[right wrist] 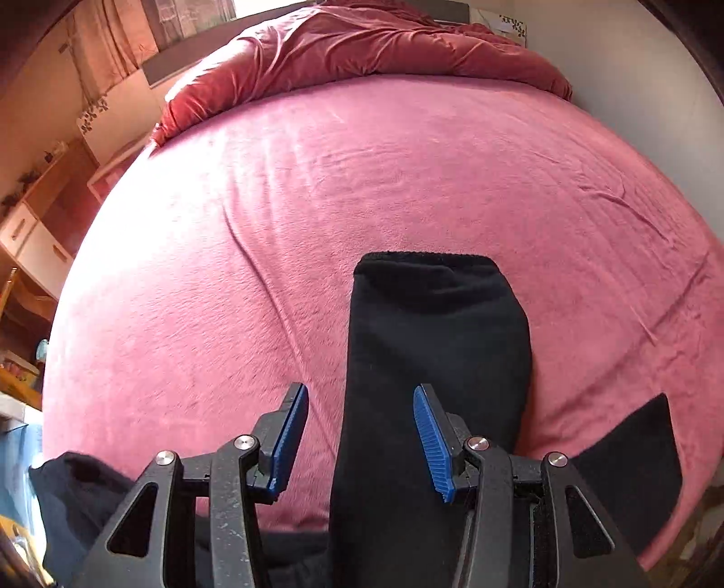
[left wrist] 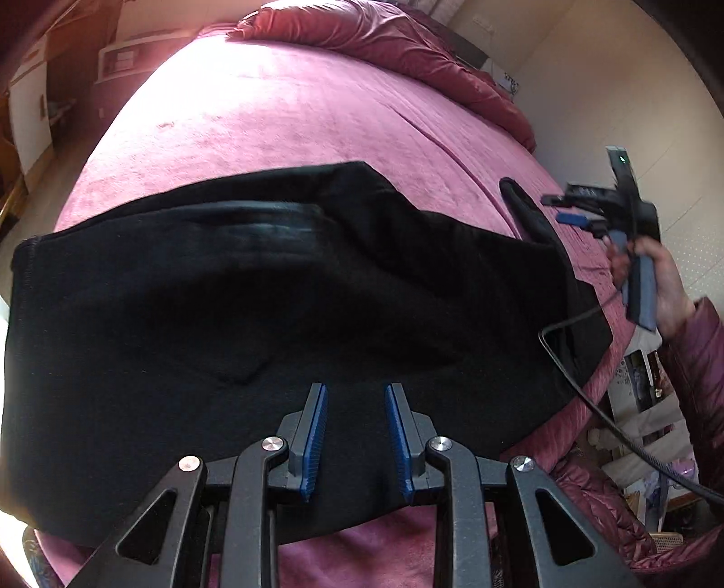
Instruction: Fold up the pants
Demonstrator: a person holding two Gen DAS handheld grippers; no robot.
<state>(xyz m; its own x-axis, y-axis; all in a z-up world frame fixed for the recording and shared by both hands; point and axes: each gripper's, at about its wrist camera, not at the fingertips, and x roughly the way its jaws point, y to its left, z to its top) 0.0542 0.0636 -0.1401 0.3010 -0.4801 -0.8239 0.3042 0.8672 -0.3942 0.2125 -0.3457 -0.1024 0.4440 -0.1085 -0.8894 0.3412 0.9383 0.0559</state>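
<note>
Black pants (left wrist: 226, 325) lie spread on the pink bed (left wrist: 271, 126). My left gripper (left wrist: 355, 393) is open and empty, hovering over the waist part of the pants. In the left wrist view the right gripper (left wrist: 633, 235) shows at the right edge, held in a hand above the leg end. In the right wrist view one black pant leg (right wrist: 434, 343) runs away from me with its cuff at the far end, and a second black piece (right wrist: 633, 461) lies at the lower right. My right gripper (right wrist: 362, 398) is open and empty, above the leg's left edge.
A crumpled red duvet (right wrist: 362, 40) lies at the bed's head. Wooden shelves and drawers (right wrist: 31, 226) stand left of the bed. A black cable (left wrist: 588, 389) hangs from the right gripper across the bed's edge. A pale wall (left wrist: 588, 81) is on the right.
</note>
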